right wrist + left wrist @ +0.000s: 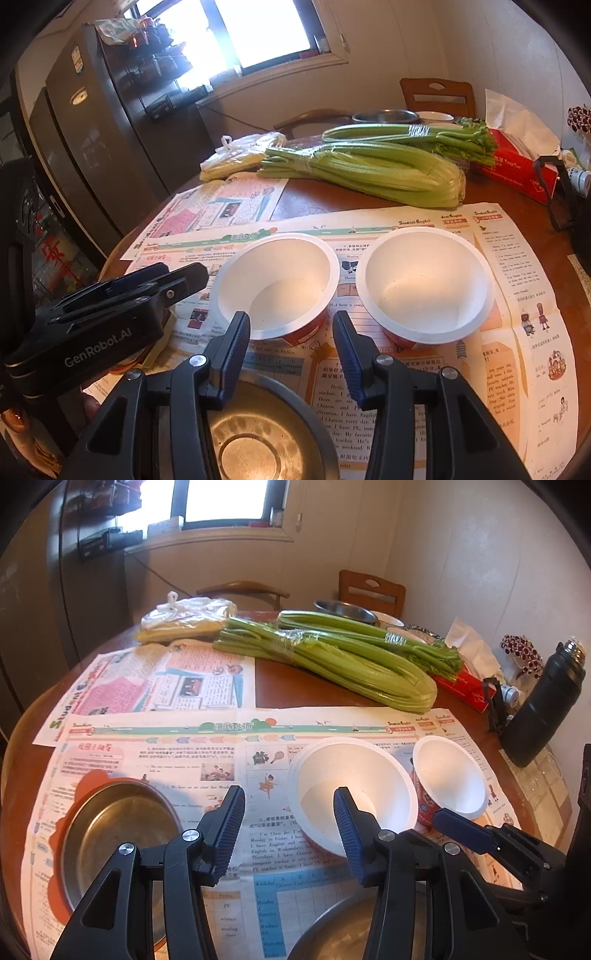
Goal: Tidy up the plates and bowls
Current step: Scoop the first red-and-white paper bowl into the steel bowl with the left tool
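Observation:
Two white paper bowls with red sides stand on newspaper: the left bowl (351,794) (277,284) and the right bowl (450,775) (424,284). A steel bowl (118,834) sits at the left of the left wrist view. A steel plate (258,435) (332,934) lies at the near edge. My left gripper (290,823) is open and empty, just before the left paper bowl. My right gripper (291,343) is open and empty above the steel plate; its finger shows in the left wrist view (461,830).
Two celery bundles (332,657) lie across the table's middle. A plastic bag (184,620), a steel basin (347,613), a red tissue box (517,166) and a dark flask (543,709) stand at the back and right. A fridge (92,129) stands to the left.

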### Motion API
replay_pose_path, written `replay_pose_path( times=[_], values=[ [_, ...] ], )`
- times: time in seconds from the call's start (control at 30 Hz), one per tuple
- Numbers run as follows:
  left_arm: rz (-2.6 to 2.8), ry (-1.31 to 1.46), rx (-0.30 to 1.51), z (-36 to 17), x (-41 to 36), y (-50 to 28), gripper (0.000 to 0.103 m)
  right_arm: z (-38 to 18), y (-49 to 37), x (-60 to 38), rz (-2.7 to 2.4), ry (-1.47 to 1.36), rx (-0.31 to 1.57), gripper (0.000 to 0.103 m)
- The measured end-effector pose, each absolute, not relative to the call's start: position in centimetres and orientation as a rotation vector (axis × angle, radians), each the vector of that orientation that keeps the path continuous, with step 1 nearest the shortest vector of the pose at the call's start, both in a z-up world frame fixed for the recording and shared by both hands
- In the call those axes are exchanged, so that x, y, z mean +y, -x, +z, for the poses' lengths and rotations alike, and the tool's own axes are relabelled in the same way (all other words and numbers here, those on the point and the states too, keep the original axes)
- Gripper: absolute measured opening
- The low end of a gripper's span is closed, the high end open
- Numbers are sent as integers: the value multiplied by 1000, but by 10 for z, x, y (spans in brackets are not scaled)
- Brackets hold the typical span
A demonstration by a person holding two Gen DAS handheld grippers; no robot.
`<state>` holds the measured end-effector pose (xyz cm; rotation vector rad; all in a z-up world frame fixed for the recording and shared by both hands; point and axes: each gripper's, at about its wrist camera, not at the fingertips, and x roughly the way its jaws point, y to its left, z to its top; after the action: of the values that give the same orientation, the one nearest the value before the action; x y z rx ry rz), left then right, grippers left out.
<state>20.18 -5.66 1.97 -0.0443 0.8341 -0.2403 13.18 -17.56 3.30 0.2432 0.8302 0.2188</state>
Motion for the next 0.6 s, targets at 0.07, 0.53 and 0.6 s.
replay_pose_path(
  times=[0.07,0.53,0.6],
  values=[
    [-239,39,838,19,-58,-205,52,31,-136,-176,219,-246,839,46],
    [-232,16,888,7,-69,-230,52,17,-158,-170,241,-232,893,46],
    [-226,17,896,3,-70,-233,52,15,-161,-169,245,-229,901,46]
  ],
)
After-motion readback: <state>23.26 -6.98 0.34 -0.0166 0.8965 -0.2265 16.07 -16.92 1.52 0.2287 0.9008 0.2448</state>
